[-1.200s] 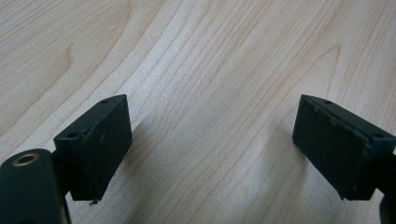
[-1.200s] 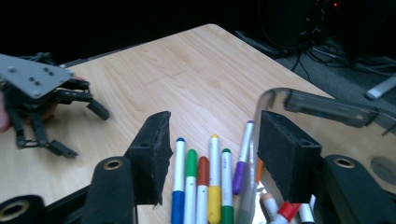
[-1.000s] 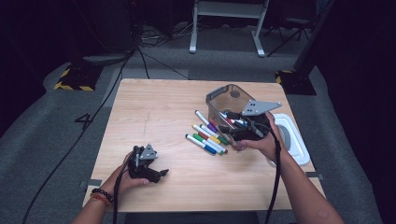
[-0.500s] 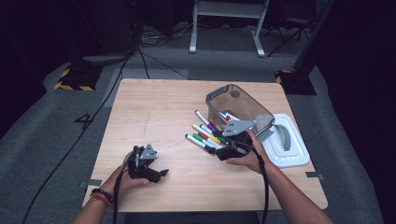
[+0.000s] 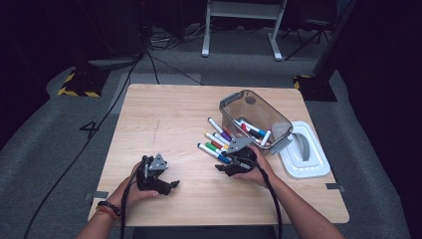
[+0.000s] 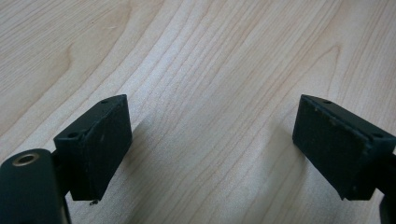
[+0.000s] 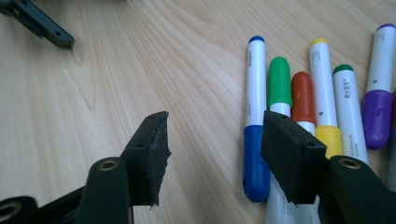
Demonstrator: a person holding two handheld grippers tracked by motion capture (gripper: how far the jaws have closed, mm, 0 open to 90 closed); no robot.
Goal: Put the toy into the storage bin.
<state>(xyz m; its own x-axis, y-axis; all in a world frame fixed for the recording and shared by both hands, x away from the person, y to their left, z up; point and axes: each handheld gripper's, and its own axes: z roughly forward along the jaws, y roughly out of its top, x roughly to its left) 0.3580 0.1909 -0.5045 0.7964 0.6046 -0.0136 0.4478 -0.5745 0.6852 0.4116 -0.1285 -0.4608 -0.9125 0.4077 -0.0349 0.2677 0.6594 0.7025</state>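
My work surface is a light wooden table, grain running lengthwise, standing on grey carpet. Lying directly on it, right of centre: a row of markers side by side, their bodies touching or nearly so. My right gripper view shows them as blue, green, red, yellow, a second green-capped one and purple. Just behind the row stands a clear plastic bin holding more markers. A white lid lies flat at the right edge, beside the bin
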